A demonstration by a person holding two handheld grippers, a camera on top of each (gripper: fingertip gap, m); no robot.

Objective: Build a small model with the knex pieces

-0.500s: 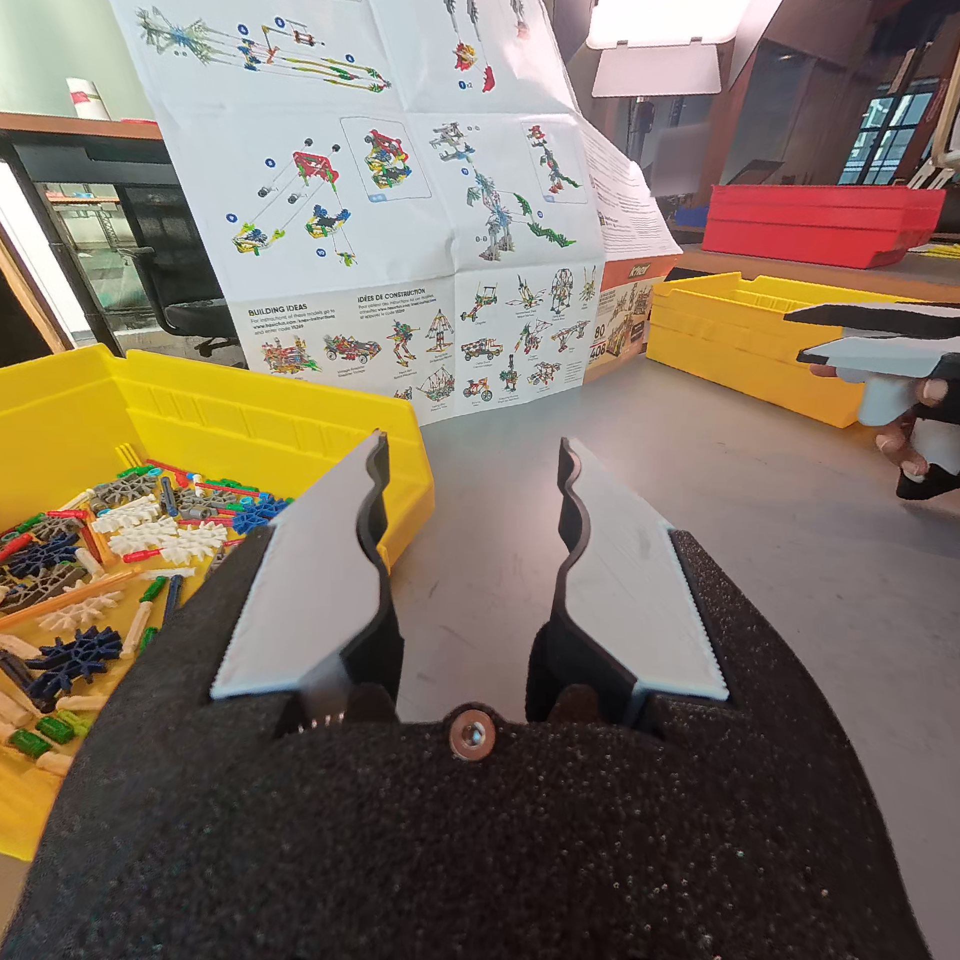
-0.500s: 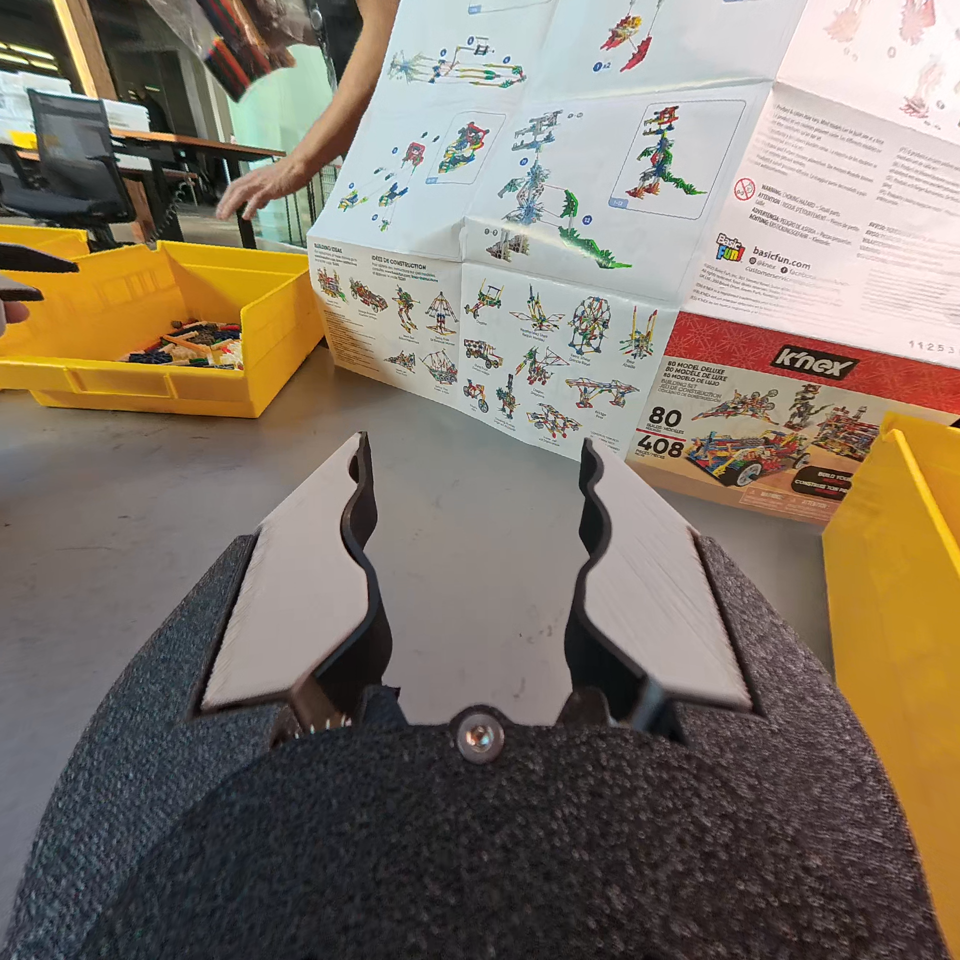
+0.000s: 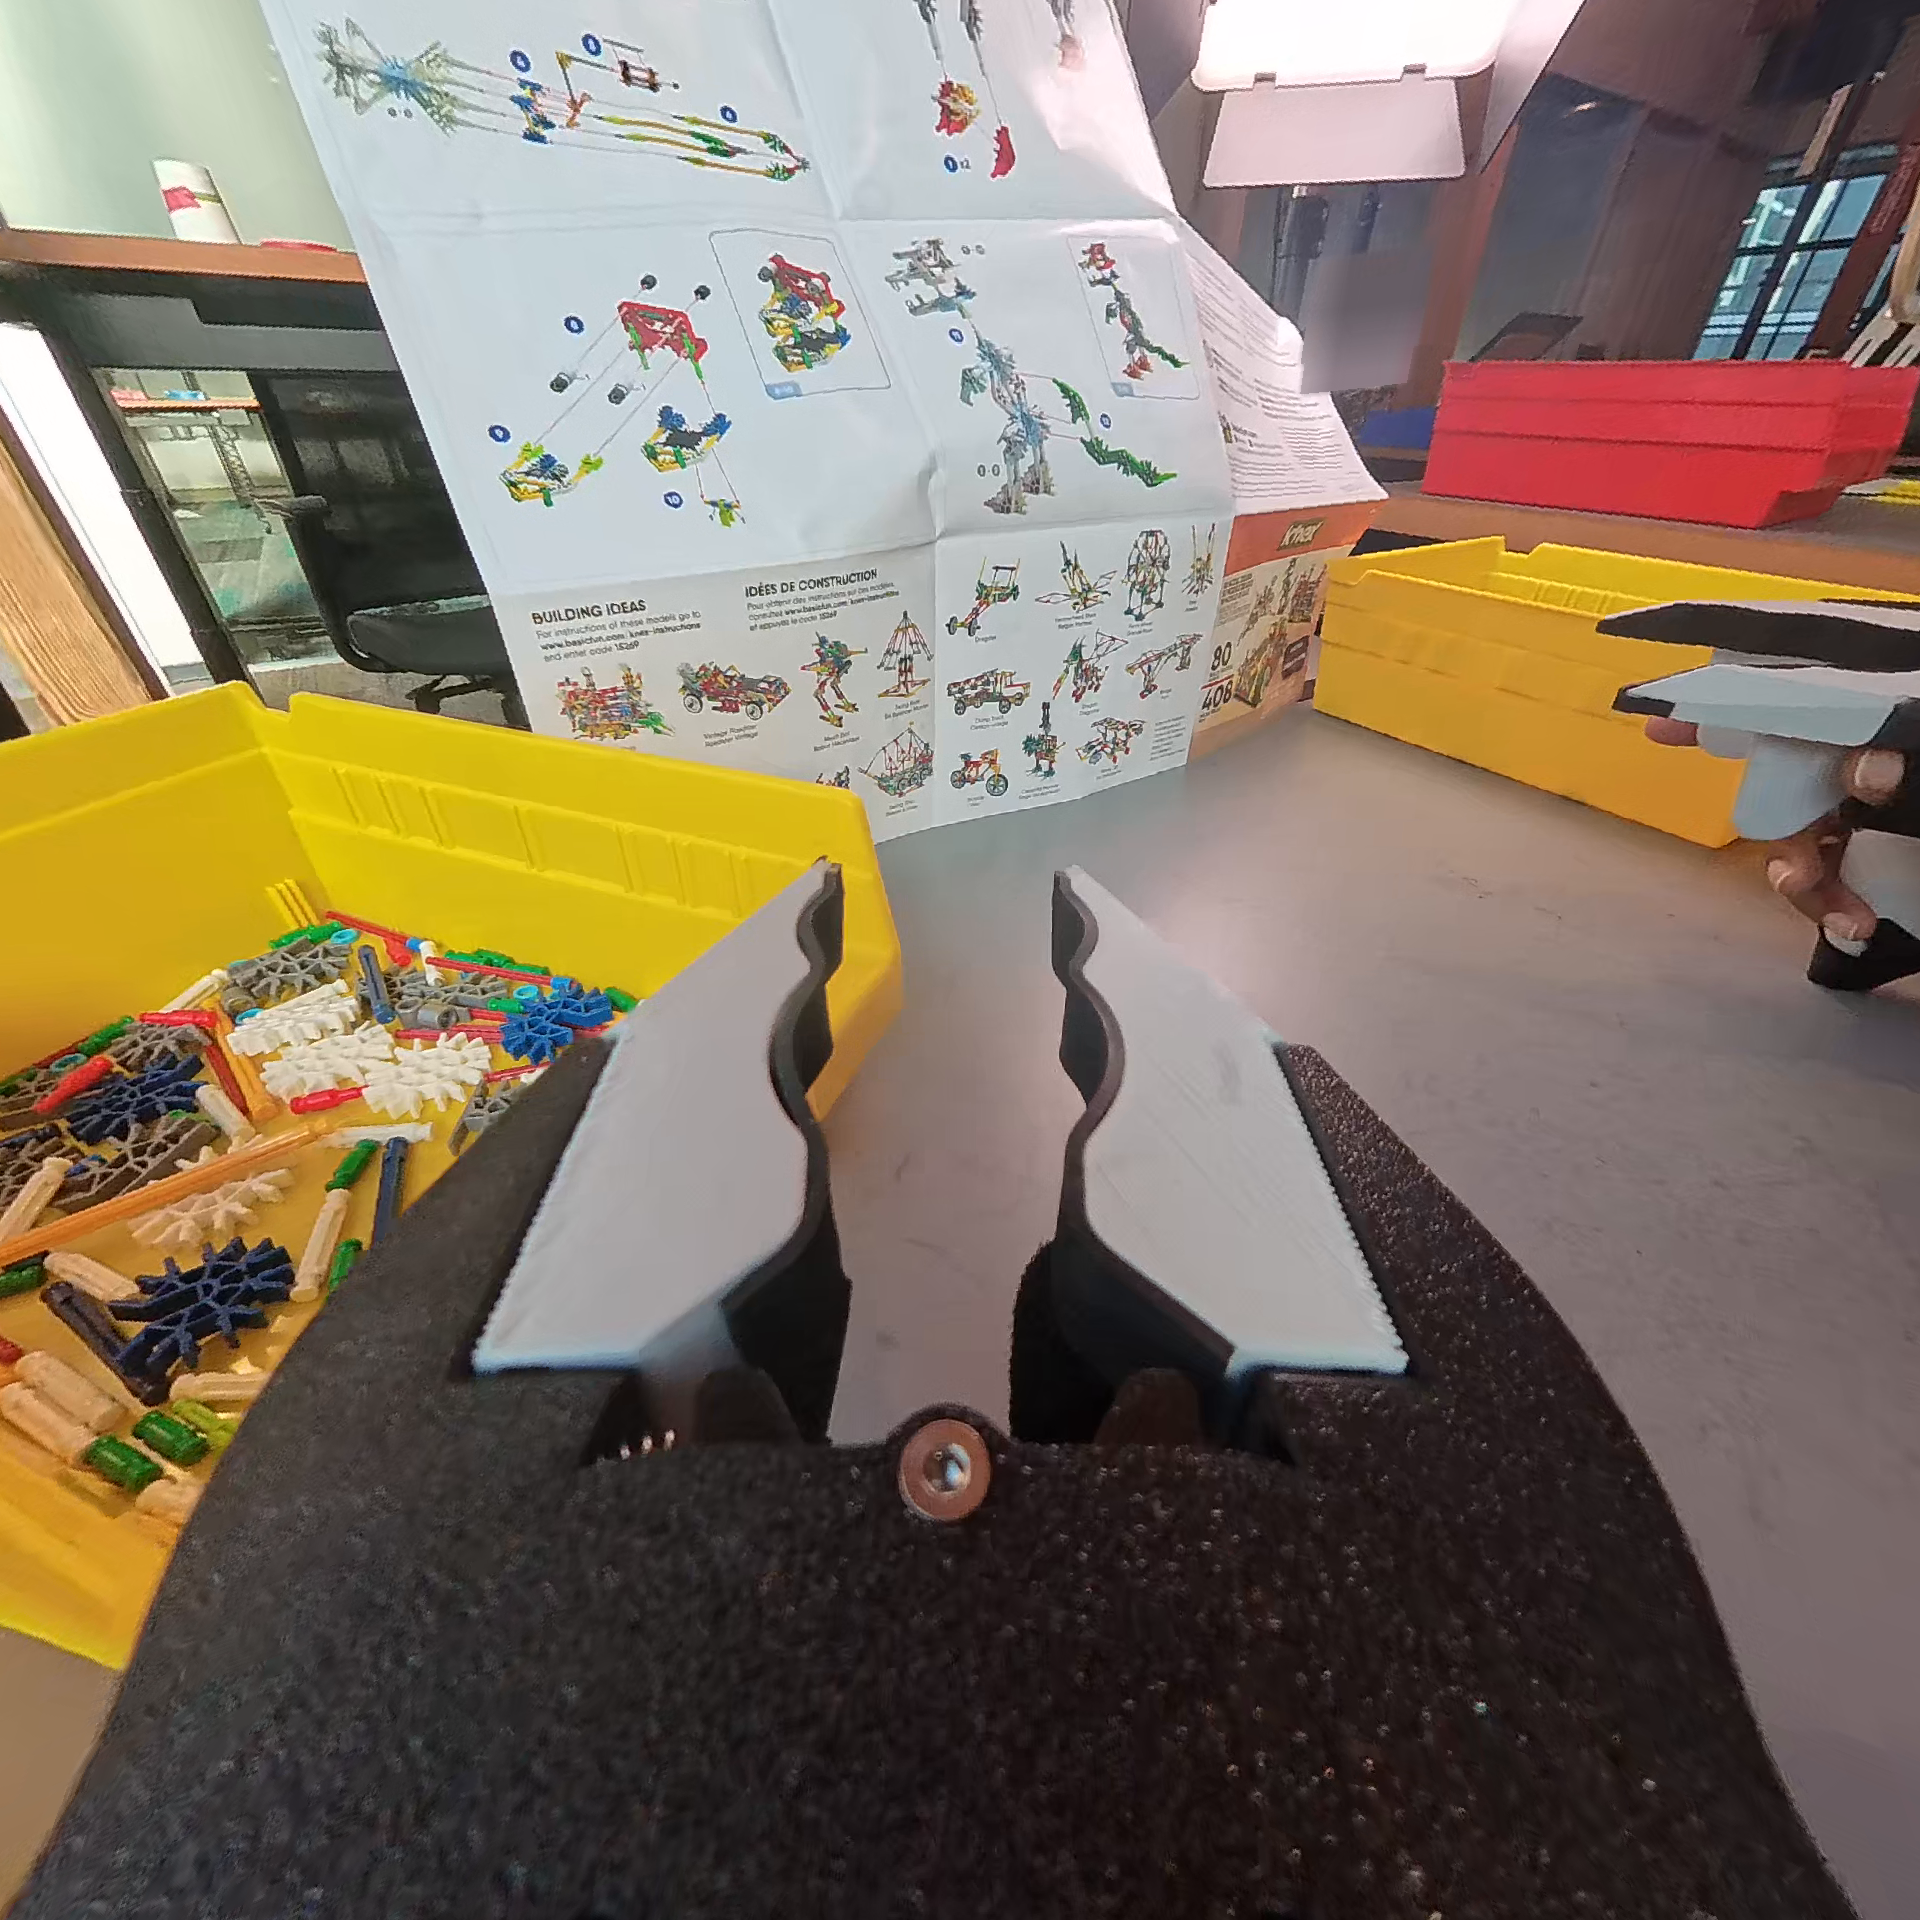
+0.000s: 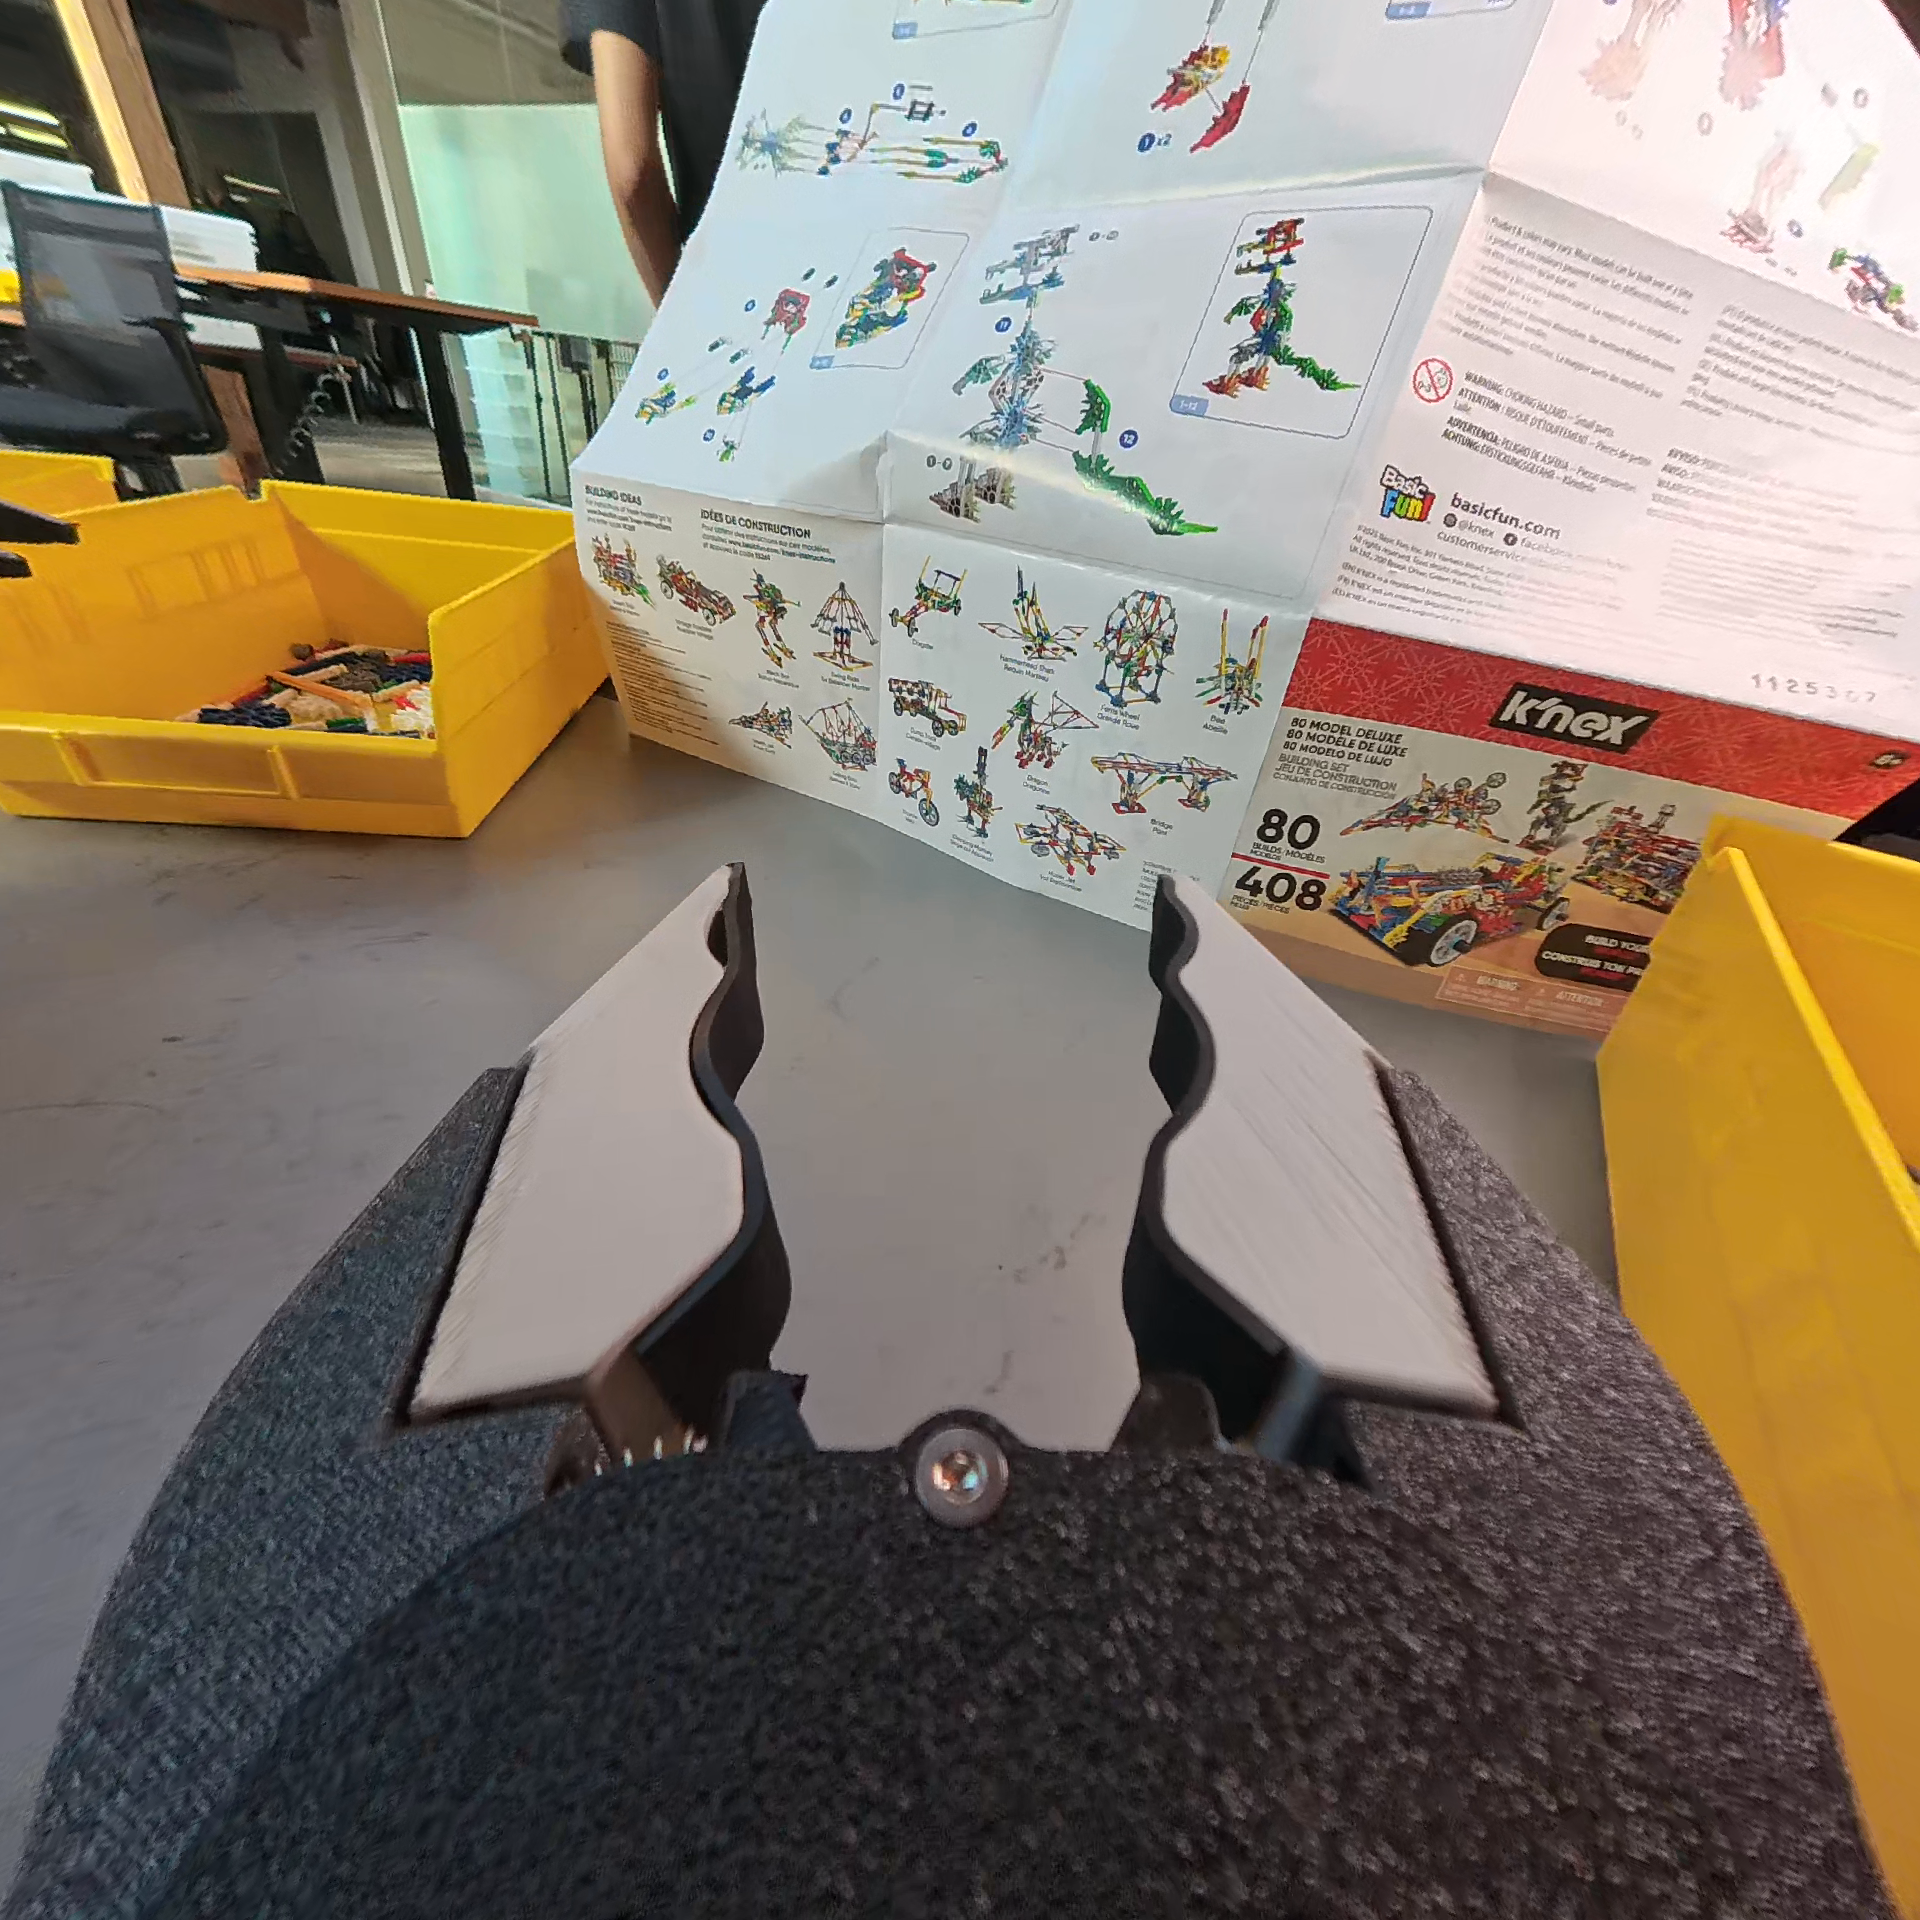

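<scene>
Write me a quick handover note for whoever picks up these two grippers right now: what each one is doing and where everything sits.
Left gripper: jaws open, empty, over the grey table, beside the near corner of the yellow bin that holds the loose building pieces.
Right gripper: jaws open, empty, over bare table, pointing at the instruction sheet propped upright against the toy box.
A second yellow bin sits just right of the right gripper; its inside is out of view.
Done: nothing picked up; no pieces lie on the table.
Left: every piece is in the bin.
</scene>
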